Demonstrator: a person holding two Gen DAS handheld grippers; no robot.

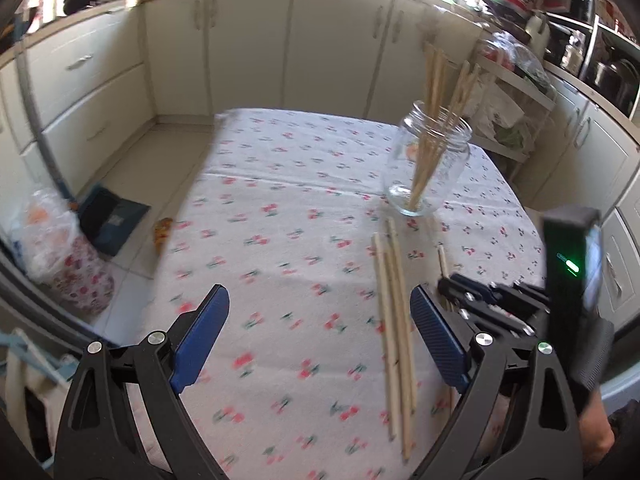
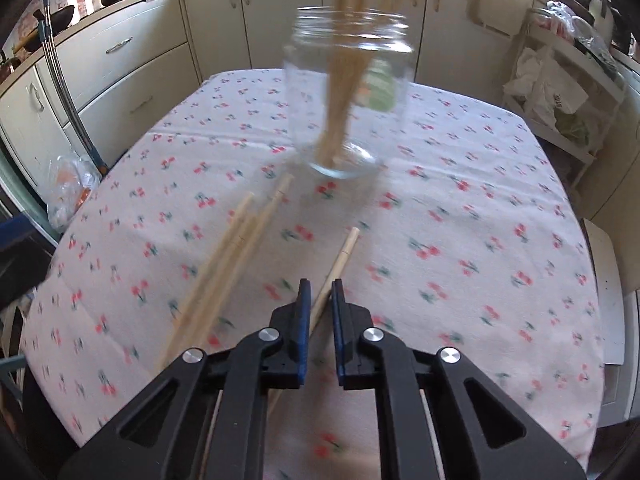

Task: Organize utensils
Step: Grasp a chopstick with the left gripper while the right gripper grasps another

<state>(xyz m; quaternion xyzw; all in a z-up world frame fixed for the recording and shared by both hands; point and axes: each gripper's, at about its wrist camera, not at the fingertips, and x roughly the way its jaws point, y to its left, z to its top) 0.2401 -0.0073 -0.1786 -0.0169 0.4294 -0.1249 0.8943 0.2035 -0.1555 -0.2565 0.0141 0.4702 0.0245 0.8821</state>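
Note:
A clear glass jar [image 1: 428, 162] stands on the cherry-print tablecloth [image 1: 288, 240] and holds several wooden chopsticks upright; it also shows in the right wrist view [image 2: 348, 92]. Loose chopsticks [image 1: 394, 332] lie on the cloth in front of the jar, and show in the right wrist view [image 2: 224, 264]. My left gripper [image 1: 320, 336] is open and empty above the cloth, just left of them. My right gripper [image 2: 319, 300] is nearly closed around a single chopstick [image 2: 340, 260] lying on the cloth; it shows in the left wrist view [image 1: 480, 296].
Cream kitchen cabinets [image 1: 248, 40] surround the table. Bags [image 1: 60, 256] lie on the floor at the left. A white shelf rack [image 2: 560, 92] with bags stands at the right. The table's far edge [image 1: 304, 114] is behind the jar.

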